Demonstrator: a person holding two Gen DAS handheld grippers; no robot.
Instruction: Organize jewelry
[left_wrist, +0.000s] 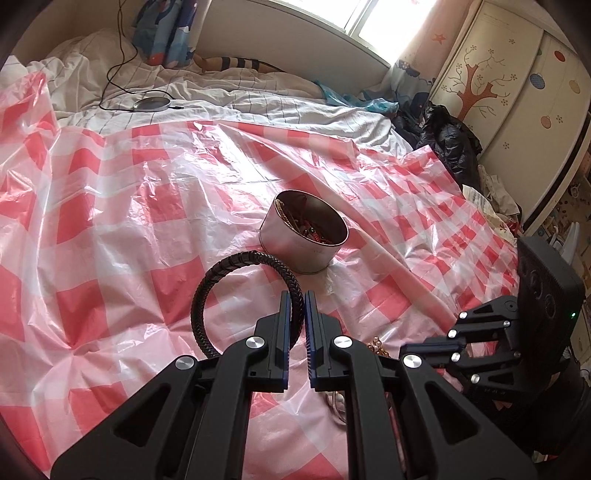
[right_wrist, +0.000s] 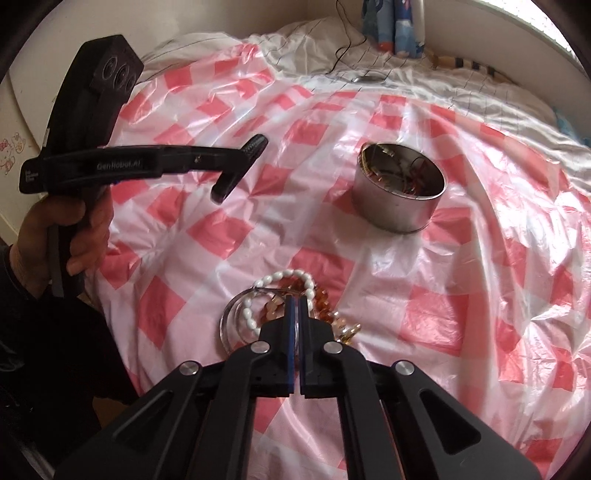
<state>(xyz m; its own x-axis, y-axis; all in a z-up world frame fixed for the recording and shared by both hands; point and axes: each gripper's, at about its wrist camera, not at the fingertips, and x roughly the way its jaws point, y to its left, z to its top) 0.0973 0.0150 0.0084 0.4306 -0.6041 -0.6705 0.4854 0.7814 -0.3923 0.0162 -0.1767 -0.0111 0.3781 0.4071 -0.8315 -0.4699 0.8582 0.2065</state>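
My left claw (left_wrist: 295, 295) pinches the black bangle (left_wrist: 236, 284); the tin (left_wrist: 303, 240) sits just ahead. My right claw (right_wrist: 297, 301) closes, seemingly on the clear ring (right_wrist: 236, 314), among the beads (right_wrist: 280, 280). Next: lift both tinward.

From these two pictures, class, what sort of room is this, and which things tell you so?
Most likely a bedroom. The work goes on atop a bed: rumpled white bedding lies under a red-checked plastic sheet, a wardrobe with a tree design stands beside it, and a window lights the far wall.
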